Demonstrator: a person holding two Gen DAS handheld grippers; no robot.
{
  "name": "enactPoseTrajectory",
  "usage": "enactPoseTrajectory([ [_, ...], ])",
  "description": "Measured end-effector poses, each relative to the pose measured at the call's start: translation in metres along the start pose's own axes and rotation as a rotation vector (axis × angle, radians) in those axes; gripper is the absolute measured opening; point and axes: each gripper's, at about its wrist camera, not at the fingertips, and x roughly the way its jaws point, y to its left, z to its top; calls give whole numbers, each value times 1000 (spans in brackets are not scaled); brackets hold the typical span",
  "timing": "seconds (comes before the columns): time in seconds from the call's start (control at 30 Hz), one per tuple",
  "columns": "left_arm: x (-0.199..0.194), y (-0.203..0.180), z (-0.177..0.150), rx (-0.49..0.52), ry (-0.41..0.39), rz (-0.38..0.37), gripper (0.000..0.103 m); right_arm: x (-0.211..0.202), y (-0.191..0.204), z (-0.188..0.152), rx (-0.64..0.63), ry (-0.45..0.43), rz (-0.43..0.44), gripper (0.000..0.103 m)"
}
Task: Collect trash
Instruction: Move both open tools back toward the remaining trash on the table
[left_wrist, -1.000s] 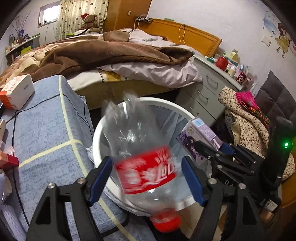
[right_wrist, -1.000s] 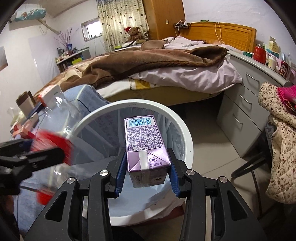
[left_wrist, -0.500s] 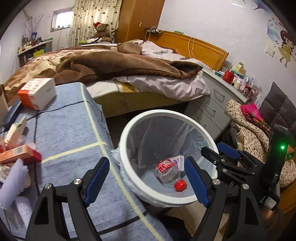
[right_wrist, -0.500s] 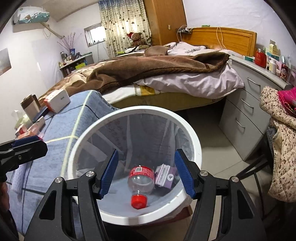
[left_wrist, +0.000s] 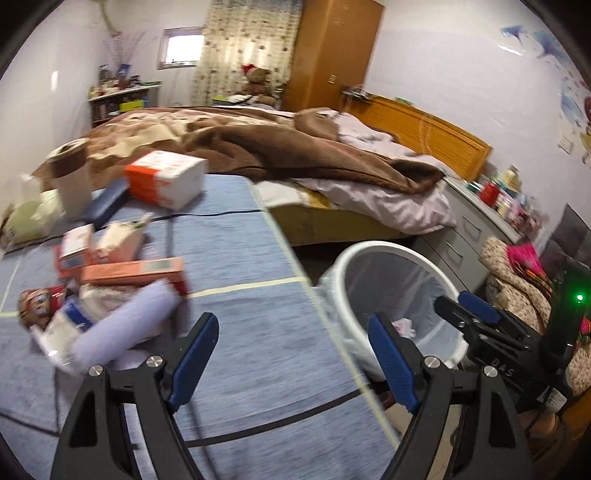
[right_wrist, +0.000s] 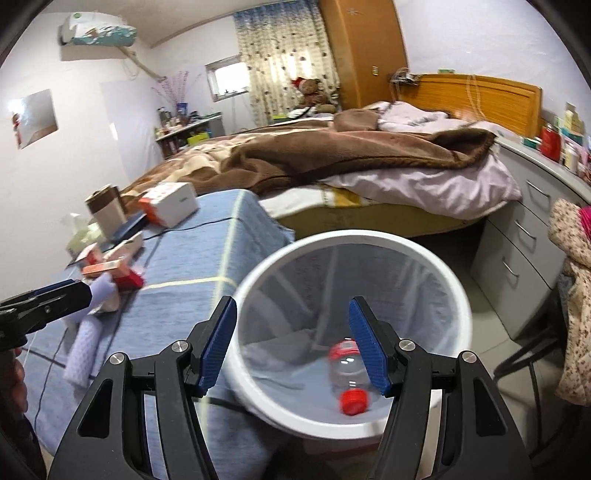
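A white trash bin (right_wrist: 458, 295) lined with a clear bag stands beside the blue-covered table (right_wrist: 192, 266). A clear cola bottle (right_wrist: 345, 373) with a red cap lies at its bottom. The bin also shows in the left wrist view (left_wrist: 354, 258). My right gripper (right_wrist: 293, 347) is open and empty above the bin's near rim. My left gripper (left_wrist: 291, 358) is open and empty over the table edge (left_wrist: 258, 332). Left of it lies a pile of trash: a lilac roll (left_wrist: 122, 325), an orange carton (left_wrist: 133, 271), small boxes and wrappers.
A white and orange box (left_wrist: 166, 182), a paper cup (left_wrist: 72, 184) and a dark case sit farther back on the table. A bed with a brown blanket (left_wrist: 295, 155) lies behind. Grey drawers (right_wrist: 517, 251) and a chair with clothes (left_wrist: 517, 288) stand right of the bin.
The bottle and the purple carton dropped from the grippers into the bin. Both grippers opened. Both have since swung left, the left one toward the pile on the table.
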Motion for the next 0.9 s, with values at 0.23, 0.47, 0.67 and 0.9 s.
enactPoseTrajectory([
  [0.23, -25, 58, -12, -97, -39, 93, 84, 10, 38, 1, -64, 14, 67, 64],
  [0.47, -37, 117, -21, -170, -34, 198, 84, 28, 77, 9, -151, 27, 134, 64],
  [0.67, -33, 154, -24, -186, -5, 265, 84, 47, 111, 21, -231, 43, 190, 64],
  [0.9, -16, 176, -21, -159, 44, 254, 84, 73, 142, 34, -307, 80, 303, 64],
])
